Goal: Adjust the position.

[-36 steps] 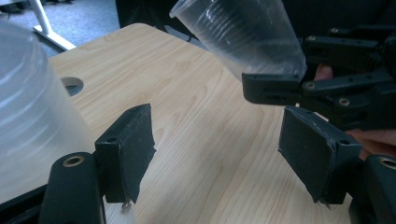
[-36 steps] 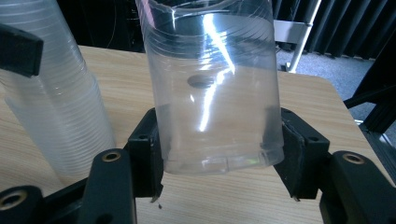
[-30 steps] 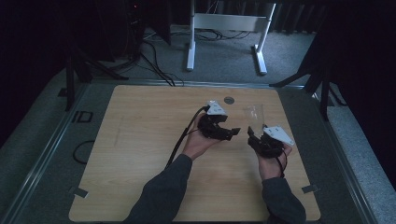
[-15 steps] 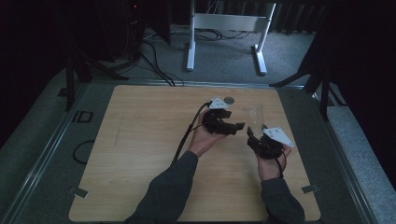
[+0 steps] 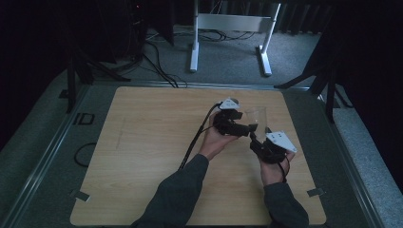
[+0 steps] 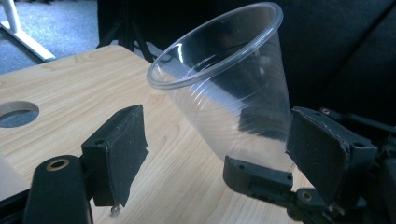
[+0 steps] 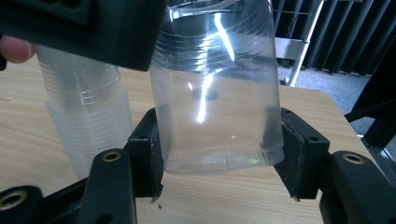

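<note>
Spanning the scene, the wooden counter (image 5: 142, 156) is carrying both hands at its right side. Over it, the right claw (image 7: 219, 154) is pinching the clear cup (image 7: 215, 88) near its base, rim upward, while the left claw (image 6: 219, 154), jaws spread and holding nothing, is reaching just beside it.

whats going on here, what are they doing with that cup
A person at a wooden table works a handheld gripper in each hand. The right gripper is closed around the base of a clear plastic cup, holding it above the tabletop. The left gripper has its jaws open on either side of that cup, not yet touching it. A stack of similar clear cups stands just beside it in the right gripper view. It looks like a handover or a cup being separated, but that is a guess.
</note>
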A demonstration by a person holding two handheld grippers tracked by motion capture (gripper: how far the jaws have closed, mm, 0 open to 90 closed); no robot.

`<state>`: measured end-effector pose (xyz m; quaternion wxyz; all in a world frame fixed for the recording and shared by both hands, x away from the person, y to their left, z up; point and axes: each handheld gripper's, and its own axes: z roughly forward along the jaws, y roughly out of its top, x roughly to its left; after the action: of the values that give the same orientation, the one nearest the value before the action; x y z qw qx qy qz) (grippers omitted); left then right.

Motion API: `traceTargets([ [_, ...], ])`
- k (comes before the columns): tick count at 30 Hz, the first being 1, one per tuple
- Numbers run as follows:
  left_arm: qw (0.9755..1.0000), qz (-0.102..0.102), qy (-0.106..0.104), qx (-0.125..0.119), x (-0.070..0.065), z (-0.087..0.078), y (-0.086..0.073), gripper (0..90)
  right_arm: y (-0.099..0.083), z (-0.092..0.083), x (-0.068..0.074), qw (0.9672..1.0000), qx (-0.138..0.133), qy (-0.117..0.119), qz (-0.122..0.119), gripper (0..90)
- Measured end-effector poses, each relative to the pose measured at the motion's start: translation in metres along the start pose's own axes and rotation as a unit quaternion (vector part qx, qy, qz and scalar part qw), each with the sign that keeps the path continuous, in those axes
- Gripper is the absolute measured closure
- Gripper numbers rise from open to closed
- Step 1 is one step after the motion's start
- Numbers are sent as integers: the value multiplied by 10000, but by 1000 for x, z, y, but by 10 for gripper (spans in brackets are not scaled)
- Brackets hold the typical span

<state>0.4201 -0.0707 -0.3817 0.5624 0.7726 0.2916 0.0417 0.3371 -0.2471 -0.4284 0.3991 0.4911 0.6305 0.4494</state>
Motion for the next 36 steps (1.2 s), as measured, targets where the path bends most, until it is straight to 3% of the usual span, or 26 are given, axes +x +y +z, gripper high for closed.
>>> traceTargets([
  [19,9983,-490,-215,-228,-1,14,1,197,-2,-1,6,9999,-121,13,-5,418],
  [27,9980,-560,-194,-223,-1,21,1,197,-4,-1,8,9999,-136,32,-34,418],
  [36,9957,-796,-237,-414,0,23,2,223,-4,0,8,9999,-157,37,-32,418],
])
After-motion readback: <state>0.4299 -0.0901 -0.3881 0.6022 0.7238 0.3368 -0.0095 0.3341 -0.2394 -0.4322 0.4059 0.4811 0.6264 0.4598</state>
